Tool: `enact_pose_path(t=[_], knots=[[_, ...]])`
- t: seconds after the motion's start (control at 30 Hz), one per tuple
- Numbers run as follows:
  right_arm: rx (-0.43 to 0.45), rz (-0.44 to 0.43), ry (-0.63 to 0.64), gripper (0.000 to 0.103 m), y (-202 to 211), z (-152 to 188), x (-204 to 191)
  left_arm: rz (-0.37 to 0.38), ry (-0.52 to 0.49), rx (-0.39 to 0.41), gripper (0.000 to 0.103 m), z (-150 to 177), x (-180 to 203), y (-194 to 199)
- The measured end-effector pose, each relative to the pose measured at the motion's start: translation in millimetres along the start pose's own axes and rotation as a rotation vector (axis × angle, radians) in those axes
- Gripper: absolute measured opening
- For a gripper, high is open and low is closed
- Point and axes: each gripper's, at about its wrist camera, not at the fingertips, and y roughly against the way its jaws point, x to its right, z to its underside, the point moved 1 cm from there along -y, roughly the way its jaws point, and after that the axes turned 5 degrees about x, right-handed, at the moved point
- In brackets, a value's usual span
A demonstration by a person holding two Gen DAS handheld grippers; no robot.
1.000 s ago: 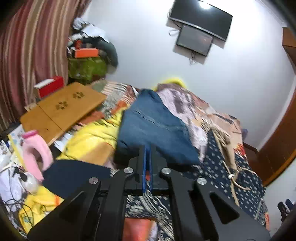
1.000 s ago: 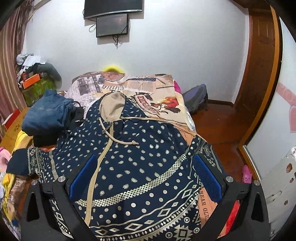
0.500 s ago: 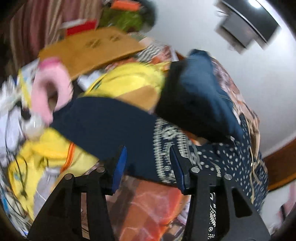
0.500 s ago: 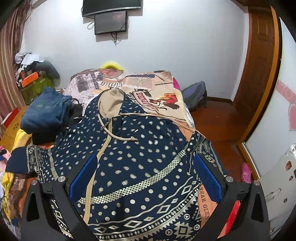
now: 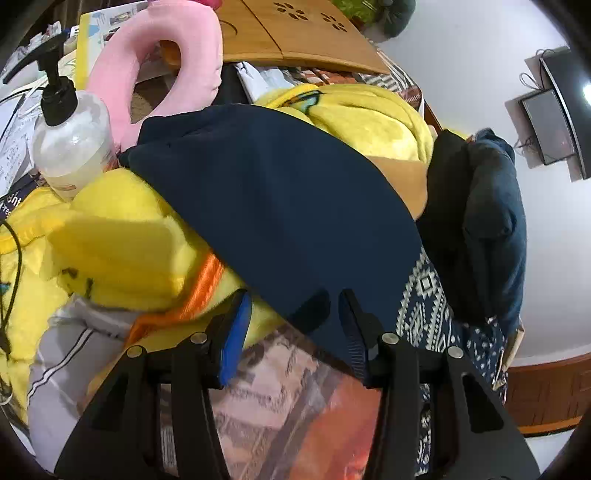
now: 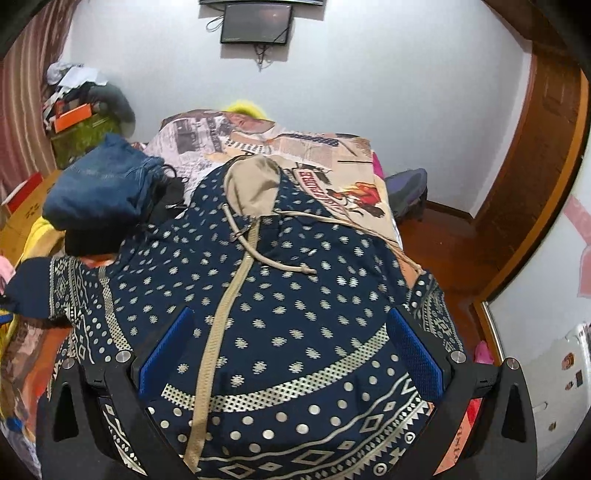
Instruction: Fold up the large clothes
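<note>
A navy hooded top with pale dots, a beige hood and a drawstring lies spread front-up on the bed. Its plain navy sleeve stretches left over a yellow blanket, with a patterned band where it meets the body. My left gripper is open and tilted down at the sleeve's lower edge. That edge lies between the fingers, and the pads do not press on it. My right gripper hangs wide open above the top's patterned hem, with nothing held.
Folded jeans on a dark garment sit left of the hood. A yellow blanket, pump bottle, pink neck pillow and wooden lap table crowd the left side. Wooden floor and a door lie right.
My left gripper went from shut to open, dropped towards the sleeve and rolled. The right gripper drifted slightly over the top and stayed open.
</note>
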Motion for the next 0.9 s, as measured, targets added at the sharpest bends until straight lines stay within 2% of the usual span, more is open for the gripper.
enact_pose_path(t=[0.13, 0.17, 0.23, 0.27, 0.4, 0.57, 0.73, 0.9], knots=[[-0.005, 0.005, 0.017, 0.103, -2.3, -0.5, -3.0, -0.027, -0.035, 0.042, 0.045, -7.0, 9.4, -3.3], [-0.005, 0.006, 0.017, 0.103, -2.0, -0.9, -3.6, -0.047, -0.056, 0.060, 0.041, -8.1, 13.1, -1.8], [-0.006, 0.004, 0.012, 0.103, -2.2, -0.9, -2.4, -0.111, -0.124, 0.101, 0.011, -10.4, 24.4, 0.2], [-0.006, -0.001, 0.005, 0.103, -2.1, -0.8, -0.4, -0.128, -0.159, 0.118, 0.005, -11.6, 30.3, 2.0], [-0.003, -0.006, -0.013, 0.103, -0.6, -1.9, 5.8, -0.148, -0.278, 0.211, 0.003, -11.1, 60.6, 22.6], [0.005, -0.015, -0.038, 0.103, 2.6, -2.2, 16.6, -0.048, -0.391, 0.303, 0.002, -4.8, 120.7, 60.9], [0.024, -0.019, -0.051, 0.103, 6.8, -5.4, 29.6, 0.128, -0.514, 0.367, 0.002, 17.3, 194.6, 105.1], [0.046, -0.020, -0.065, 0.103, 11.1, -8.6, 43.9, 0.302, -0.654, 0.394, 0.002, 55.9, 276.0, 135.6]])
